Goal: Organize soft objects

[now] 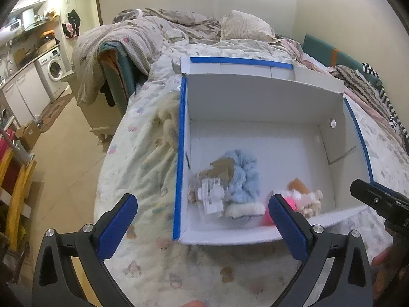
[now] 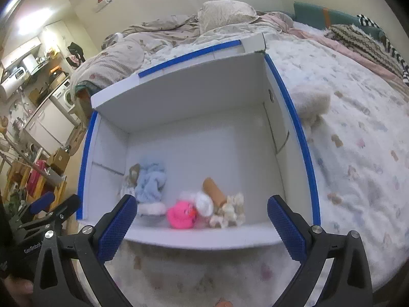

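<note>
A white cardboard box (image 1: 255, 97) with blue-taped edges sits on the bed; the right wrist view looks into the same box (image 2: 194, 94). Inside lie a light blue fluffy toy (image 1: 242, 176) (image 2: 150, 181), a bagged item with white labels (image 1: 209, 194), a pink plush (image 2: 180, 215) (image 1: 265, 215) and cream plush pieces (image 2: 230, 209) (image 1: 310, 200) with a brown tube (image 2: 214, 190). My left gripper (image 1: 202, 220) is open with nothing between its fingers, just in front of the box's near wall. My right gripper (image 2: 199, 222) is open and empty there too. A beige fluffy item (image 2: 310, 102) lies on the sheet outside the box's right side.
The box rests on a patterned white bedsheet (image 2: 358, 153). Rumpled quilts and a pillow (image 1: 242, 25) lie beyond it. A cream fluffy item (image 1: 167, 122) lies against the box's left wall. Left of the bed are floor, a washing machine (image 1: 55, 69) and a yellow rack (image 1: 15, 179).
</note>
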Available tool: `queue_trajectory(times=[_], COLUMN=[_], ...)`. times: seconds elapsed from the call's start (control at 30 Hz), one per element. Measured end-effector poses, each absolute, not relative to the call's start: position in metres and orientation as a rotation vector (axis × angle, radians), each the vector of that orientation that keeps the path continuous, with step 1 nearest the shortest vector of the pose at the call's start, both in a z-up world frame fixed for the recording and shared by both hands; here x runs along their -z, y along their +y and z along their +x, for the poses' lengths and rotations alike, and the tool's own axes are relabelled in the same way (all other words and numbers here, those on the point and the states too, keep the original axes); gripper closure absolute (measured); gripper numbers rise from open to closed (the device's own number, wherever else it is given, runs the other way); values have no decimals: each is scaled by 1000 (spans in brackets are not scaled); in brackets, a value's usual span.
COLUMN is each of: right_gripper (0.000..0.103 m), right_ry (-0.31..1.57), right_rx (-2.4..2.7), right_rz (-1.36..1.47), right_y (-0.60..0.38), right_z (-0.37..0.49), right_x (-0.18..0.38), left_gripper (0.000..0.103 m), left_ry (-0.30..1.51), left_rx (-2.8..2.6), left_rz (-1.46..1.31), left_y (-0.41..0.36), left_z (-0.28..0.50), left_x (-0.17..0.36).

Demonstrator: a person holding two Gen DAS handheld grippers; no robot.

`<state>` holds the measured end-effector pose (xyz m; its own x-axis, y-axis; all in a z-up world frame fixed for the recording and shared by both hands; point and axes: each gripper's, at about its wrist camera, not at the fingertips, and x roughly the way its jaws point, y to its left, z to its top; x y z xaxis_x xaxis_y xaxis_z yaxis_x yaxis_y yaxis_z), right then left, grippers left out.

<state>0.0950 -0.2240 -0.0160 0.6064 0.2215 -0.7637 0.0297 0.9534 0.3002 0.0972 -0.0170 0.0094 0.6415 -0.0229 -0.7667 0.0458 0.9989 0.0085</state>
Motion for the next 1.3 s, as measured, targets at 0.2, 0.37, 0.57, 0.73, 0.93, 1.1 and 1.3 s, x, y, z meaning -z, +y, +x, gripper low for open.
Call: queue_trajectory(times=[0.2, 0.37, 0.57, 0.73, 0.93, 1.1, 1.3], right_gripper=[0, 0, 0, 0, 0, 0, 0], right_ry=[927, 896, 818, 807, 811, 800, 806], right_rx=[-134, -111, -81, -69, -61, -51, -38], right_rz=[291, 270, 167, 174, 180, 179, 177], right_y=[-219, -216, -206, -209, -211, -211, -212], right_z=[77, 63, 56, 57, 58, 59, 60], right_x=[19, 14, 1, 1, 3, 2, 4], left_gripper=[1, 1, 1, 1, 1, 1, 1], left_ry=[894, 883, 820, 783, 789, 785, 783], left_rx=[37, 23, -2, 5, 13, 11, 13], left_rz=[10, 6, 32, 53, 43, 44, 27], left_y=[-7, -2, -3, -8, -9, -9, -7], left_z=[72, 56, 48, 47, 47, 48, 48], left_x=[-6, -6, -14, -19, -19, -18, -20])
